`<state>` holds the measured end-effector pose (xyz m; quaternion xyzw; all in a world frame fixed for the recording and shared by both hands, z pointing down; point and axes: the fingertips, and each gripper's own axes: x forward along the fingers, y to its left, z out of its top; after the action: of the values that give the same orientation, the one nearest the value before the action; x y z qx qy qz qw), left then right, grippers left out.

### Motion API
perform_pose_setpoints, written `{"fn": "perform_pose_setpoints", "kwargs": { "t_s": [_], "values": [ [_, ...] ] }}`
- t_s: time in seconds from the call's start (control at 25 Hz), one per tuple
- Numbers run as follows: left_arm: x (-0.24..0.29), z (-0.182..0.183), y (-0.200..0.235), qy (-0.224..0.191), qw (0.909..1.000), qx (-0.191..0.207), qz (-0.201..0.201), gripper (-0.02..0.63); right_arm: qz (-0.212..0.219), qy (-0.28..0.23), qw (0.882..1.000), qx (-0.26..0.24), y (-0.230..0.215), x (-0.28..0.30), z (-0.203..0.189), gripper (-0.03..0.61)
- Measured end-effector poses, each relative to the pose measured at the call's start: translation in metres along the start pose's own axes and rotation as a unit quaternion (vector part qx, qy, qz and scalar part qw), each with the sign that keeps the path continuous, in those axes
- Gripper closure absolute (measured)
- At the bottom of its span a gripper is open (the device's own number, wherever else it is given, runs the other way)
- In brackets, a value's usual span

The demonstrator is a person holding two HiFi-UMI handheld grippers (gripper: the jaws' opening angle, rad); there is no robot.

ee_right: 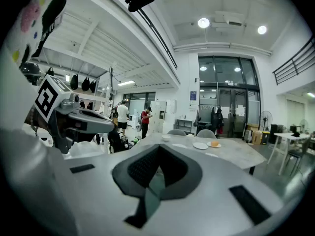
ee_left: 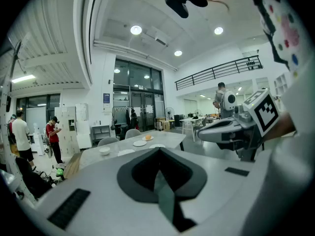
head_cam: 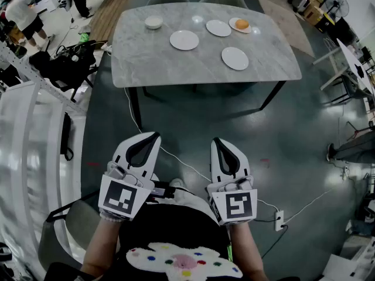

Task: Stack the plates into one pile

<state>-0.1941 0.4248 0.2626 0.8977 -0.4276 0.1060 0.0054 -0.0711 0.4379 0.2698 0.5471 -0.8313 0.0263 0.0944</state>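
Four white plates point(head_cam: 184, 40) flat, apart on grey table point(head_cam: 137, 63), one bearing orange food point(head_cam: 242, 23)

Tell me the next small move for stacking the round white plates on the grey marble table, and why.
Probably step forward to the grey marble table first. The left gripper and right gripper are both shut, empty and held over the dark floor, well short of it. The nearest round white plate lies alone near the front edge, a likely first pick.
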Motion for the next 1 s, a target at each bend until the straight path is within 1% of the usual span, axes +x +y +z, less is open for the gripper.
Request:
{"fn": "perform_pose_setpoints", "kwargs": {
  "t_s": [0.16, 0.28, 0.44, 0.56, 0.68, 0.8, 1.0],
  "values": [
    [0.001, 0.002, -0.002, -0.001, 1.0000, 0.000, 0.001, 0.603, -0.003, -0.002, 1.000, -0.014, -0.011, -0.002, -0.002, 0.575],
    [0.002, 0.002, -0.003, -0.001, 1.0000, 0.001, 0.001, 0.603, 0.002, -0.002, 1.000, -0.003, -0.008, -0.002, -0.001, 0.575],
    [0.001, 0.002, -0.004, 0.001, 1.0000, 0.003, 0.001, 0.603, 0.004, -0.002, 1.000, -0.012, -0.008, -0.004, -0.002, 0.575],
    [0.002, 0.004, -0.007, -0.002, 1.0000, 0.006, 0.001, 0.603, 0.006, -0.009, 1.000, -0.006, -0.007, -0.005, -0.001, 0.575],
    [0.001, 0.006, -0.011, -0.003, 1.0000, 0.007, 0.000, 0.603, -0.006, -0.012, 1.000, -0.010, -0.014, -0.010, -0.003, 0.575],
    [0.002, 0.007, -0.016, -0.005, 1.0000, 0.005, 0.000, 0.603, -0.018, -0.020, 1.000, 0.006, -0.022, -0.017, -0.003, 0.575],
    [0.004, 0.008, -0.025, -0.009, 0.9999, 0.005, -0.002, 0.603, -0.022, -0.022, 0.999, 0.004, -0.029, -0.026, -0.005, 0.575]
  ]
}}
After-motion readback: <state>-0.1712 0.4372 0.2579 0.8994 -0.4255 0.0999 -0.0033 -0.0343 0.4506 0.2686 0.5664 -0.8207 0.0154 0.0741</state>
